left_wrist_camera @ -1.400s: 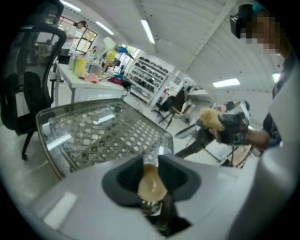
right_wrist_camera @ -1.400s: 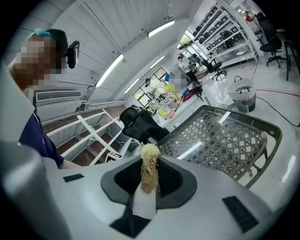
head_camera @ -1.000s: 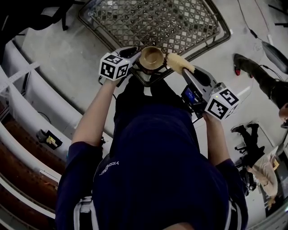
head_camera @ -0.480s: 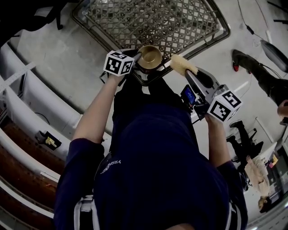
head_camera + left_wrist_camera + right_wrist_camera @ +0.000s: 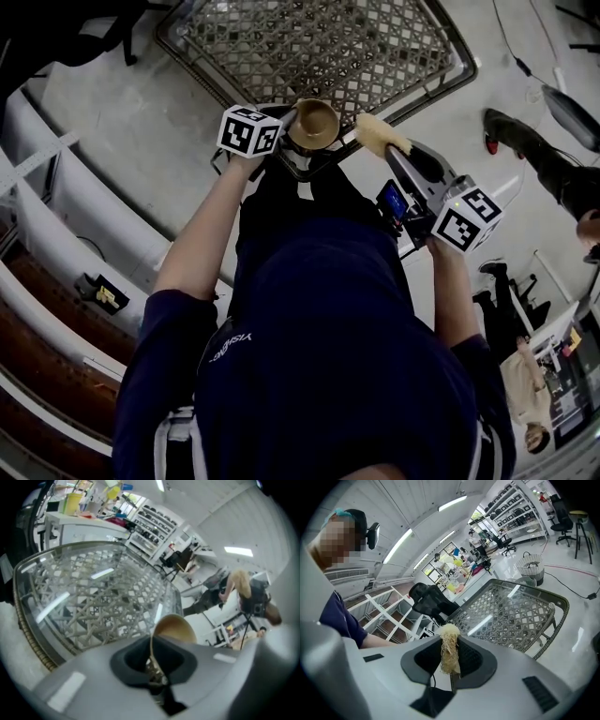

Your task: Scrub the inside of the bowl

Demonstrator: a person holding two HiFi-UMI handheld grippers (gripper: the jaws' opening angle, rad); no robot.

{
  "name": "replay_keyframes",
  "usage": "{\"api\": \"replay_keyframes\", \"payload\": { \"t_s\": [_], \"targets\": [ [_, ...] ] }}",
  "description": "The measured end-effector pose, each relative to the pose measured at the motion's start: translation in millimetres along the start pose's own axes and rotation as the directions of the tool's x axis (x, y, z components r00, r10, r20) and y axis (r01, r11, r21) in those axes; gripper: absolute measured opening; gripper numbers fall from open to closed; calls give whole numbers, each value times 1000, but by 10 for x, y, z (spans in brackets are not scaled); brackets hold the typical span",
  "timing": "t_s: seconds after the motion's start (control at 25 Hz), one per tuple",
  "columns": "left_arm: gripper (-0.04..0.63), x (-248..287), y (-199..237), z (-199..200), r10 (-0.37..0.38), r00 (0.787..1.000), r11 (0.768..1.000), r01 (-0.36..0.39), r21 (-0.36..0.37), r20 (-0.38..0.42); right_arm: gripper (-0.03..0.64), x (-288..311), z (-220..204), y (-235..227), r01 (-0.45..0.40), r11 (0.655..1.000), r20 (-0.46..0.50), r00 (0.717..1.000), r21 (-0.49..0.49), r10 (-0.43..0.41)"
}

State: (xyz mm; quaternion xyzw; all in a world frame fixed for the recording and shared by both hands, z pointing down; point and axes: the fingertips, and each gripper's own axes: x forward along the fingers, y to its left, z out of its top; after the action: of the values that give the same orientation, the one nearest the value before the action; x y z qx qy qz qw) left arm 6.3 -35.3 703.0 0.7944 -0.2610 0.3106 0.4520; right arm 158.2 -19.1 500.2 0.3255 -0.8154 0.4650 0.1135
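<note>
My left gripper [image 5: 152, 665] is clamped on the rim of the bowl [image 5: 314, 123], whose body stands beyond the fingertips. My right gripper [image 5: 450, 667] is closed on a fibrous scrubber [image 5: 448, 646], its tuft past the fingertips. I judge the bowl light, rigid and likely to pivot, the scrubber soft.

The person wears a dark navy short-sleeved shirt [image 5: 328, 356] with small white lettering [image 5: 230, 348] across the back, and pale grey straps [image 5: 178, 441] show at its lower edge. The left hand-held gripper [image 5: 287, 124] carries at its rear a white marker cube [image 5: 250, 129] printed with black squares. The right hand-held gripper [image 5: 398, 157] bears a second cube [image 5: 466, 218] at its rear, with a small blue-lit screen [image 5: 394, 200] just ahead of that cube. Seen from its own camera, the right one's shell [image 5: 497, 700] is smooth light grey around a black recess [image 5: 468, 660] — a dark rectangular inset [image 5: 539, 693] sits to one side.
</note>
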Motion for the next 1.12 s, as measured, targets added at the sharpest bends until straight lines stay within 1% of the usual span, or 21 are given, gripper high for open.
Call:
{"api": "replay_keyframes", "payload": {
  "t_s": [0.2, 0.28, 0.36, 0.56, 0.64, 0.68, 0.72, 0.8, 0.88, 0.92, 1.0, 1.08, 1.12],
  "targets": [
    [12, -377, -158, 330, -10, 997, 1000, 8, 18, 81, 71, 52, 131, 127, -15, 999, 26, 1000, -44, 16],
    [12, -569, -248, 482, -8, 994, 999, 4, 37, 113, 71, 62, 212, 217, -15, 996, 31, 999, -92, 17],
    [12, -756, -330, 641, 2, 990, 997, -13, 76, 138, 71, 86, 316, 329, -13, 986, 37, 999, -163, 20],
    [12, -1170, -578, 931, 27, 984, 981, -60, 187, 177, 71, 127, 505, 669, -3, 937, 31, 999, -348, 14],
    [11, -1312, -671, 1029, 35, 981, 970, -79, 229, 189, 71, 149, 538, 818, -2, 908, 18, 1000, -419, 11],
    [11, -1376, -711, 1079, 40, 980, 964, -89, 249, 195, 71, 169, 542, 886, 0, 888, 8, 1000, -460, 5],
    [11, -1435, -750, 1125, 43, 979, 958, -97, 269, 199, 71, 194, 541, 950, 4, 863, -4, 1000, -504, -6],
    [11, -1533, -836, 1200, 45, 978, 947, -107, 302, 204, 71, 250, 527, 1072, 14, 804, -34, 999, -595, -42],
    [11, -1612, -927, 1252, 40, 978, 940, -107, 324, 205, 71, 309, 508, 1178, 32, 727, -61, 993, -686, -101],
    [11, -1647, -968, 1274, 38, 978, 937, -106, 334, 204, 71, 337, 503, 1217, 44, 678, -70, 988, -734, -140],
    [11, -1706, -1037, 1309, 35, 979, 929, -106, 353, 201, 71, 387, 507, 1270, 70, 563, -75, 970, -824, -230],
    [11, -1745, -1093, 1331, 33, 980, 923, -105, 371, 195, 71, 426, 529, 1297, 86, 452, -66, 948, -888, -312],
    [11, -1760, -1115, 1338, 32, 981, 920, -104, 378, 192, 71, 444, 545, 1305, 92, 406, -59, 937, -909, -345]
  ]
}}
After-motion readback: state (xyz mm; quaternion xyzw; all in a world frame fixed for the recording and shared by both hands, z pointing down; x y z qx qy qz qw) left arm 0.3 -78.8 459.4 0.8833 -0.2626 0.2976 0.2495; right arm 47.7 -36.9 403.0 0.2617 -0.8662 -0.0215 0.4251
